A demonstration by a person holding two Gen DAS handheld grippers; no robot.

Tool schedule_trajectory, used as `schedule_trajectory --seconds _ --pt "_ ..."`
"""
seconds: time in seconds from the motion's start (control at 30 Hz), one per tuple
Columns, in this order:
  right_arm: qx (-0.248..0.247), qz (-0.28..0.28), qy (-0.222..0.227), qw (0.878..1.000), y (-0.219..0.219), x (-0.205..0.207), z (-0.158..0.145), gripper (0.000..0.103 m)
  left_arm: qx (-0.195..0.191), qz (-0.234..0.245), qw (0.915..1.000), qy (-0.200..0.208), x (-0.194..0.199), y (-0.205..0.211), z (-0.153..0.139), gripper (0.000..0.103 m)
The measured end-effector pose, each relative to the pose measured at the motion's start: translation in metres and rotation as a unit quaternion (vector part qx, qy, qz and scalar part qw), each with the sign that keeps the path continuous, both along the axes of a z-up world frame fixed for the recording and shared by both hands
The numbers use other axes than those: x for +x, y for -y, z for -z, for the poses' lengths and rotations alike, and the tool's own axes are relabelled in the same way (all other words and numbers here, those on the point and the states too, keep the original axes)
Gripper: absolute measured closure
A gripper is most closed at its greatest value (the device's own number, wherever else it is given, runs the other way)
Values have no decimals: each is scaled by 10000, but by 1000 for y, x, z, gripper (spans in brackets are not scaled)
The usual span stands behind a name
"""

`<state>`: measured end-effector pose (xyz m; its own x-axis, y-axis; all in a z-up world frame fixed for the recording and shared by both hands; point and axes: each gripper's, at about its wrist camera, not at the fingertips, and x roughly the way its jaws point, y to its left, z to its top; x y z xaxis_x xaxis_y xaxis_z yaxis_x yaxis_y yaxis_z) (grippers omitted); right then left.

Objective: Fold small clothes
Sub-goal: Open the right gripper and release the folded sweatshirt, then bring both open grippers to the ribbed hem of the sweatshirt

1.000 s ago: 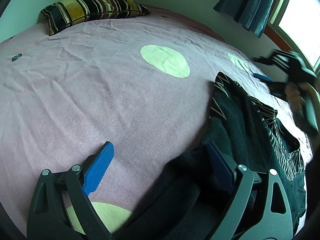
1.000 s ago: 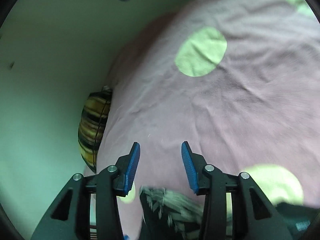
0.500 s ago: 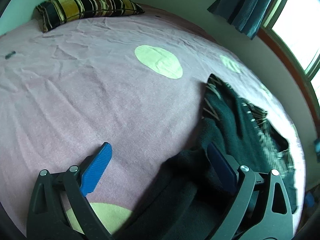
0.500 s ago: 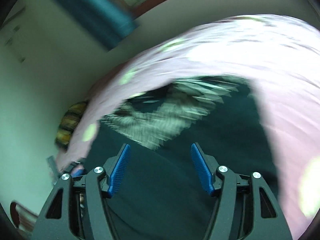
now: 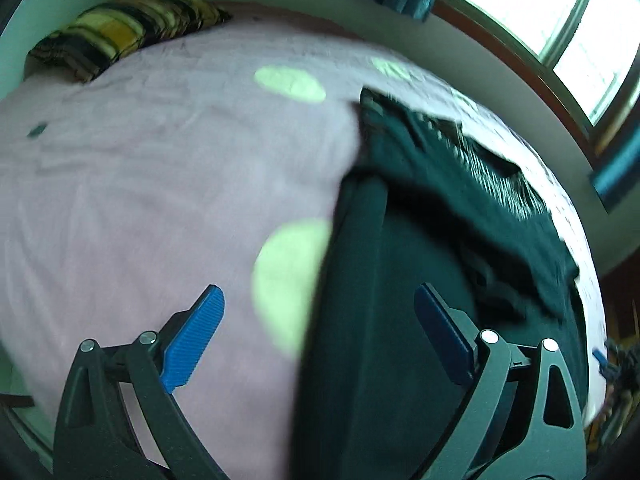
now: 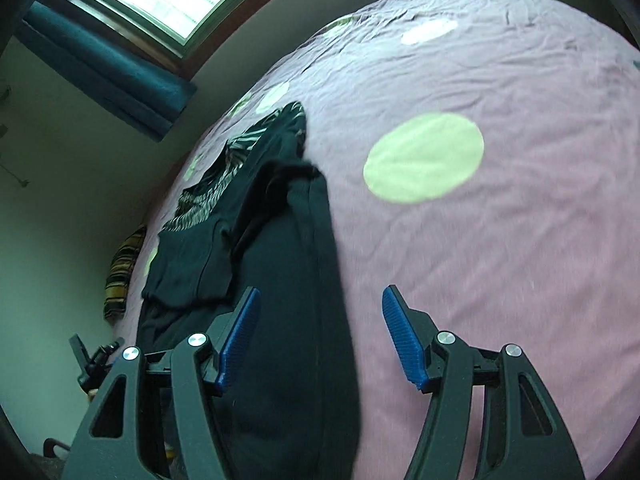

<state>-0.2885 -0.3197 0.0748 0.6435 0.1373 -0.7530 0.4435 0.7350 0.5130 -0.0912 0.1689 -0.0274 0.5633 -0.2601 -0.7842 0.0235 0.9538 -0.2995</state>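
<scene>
Nearest the lens, the left gripper [image 5: 316,336] stood wide apart with blue ribbed pads, gripping nothing; the edge of the long dark folded garment [image 5: 384,320] ran beneath the gap. The right gripper [image 6: 318,334] was spread too, released, over that same cloth's other edge. The garment lay flat on the wrinkled pink bedsheet with pale green dots [image 6: 500,208]. Beyond it sat a crumpled black top with a white-striped pattern [image 6: 224,184]. Farthest off: a striped yellow-and-black pillow [image 5: 120,32], a teal curtain [image 6: 104,60], a bright window [image 5: 560,12].
</scene>
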Motion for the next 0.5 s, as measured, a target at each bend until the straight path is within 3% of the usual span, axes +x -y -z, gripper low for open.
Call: schedule_trajectory --seconds 0.13,0.27,0.33,0.5 --pt "199 -250 62 9995 -11 -20 3 40 -585 442 9963 -440 -36 -21 15 7" --pt "366 -448 113 9983 -19 -31 8 40 -797 832 9925 -398 -60 -26 16 7" --pt "513 -560 125 9970 -23 -36 12 40 -1164 1085 9860 -500 -64 -25 20 7" --pt "695 -678 -52 9953 -31 -51 26 40 -1198 1191 9845 -465 -73 -17 22 7"
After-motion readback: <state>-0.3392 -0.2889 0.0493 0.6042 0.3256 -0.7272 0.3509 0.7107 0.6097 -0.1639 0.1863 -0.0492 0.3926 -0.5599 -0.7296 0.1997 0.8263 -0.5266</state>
